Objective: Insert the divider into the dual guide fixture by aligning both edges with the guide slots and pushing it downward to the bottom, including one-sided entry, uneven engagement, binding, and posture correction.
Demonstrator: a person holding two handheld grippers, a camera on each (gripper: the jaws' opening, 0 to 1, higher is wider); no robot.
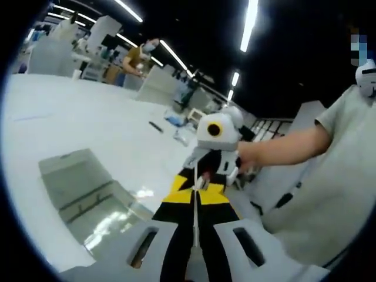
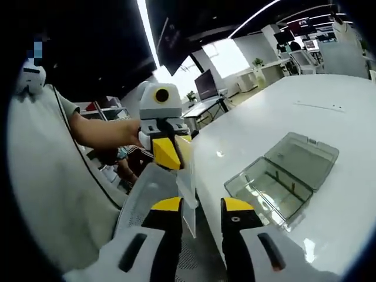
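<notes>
A white table carries the clear dual guide fixture, an open hinged box lying flat, also seen in the left gripper view. Beside the table's edge, in the air, the two grippers face each other. The thin clear divider spans between them: the left gripper is clamped on its far edge, the right gripper on its near edge.
</notes>
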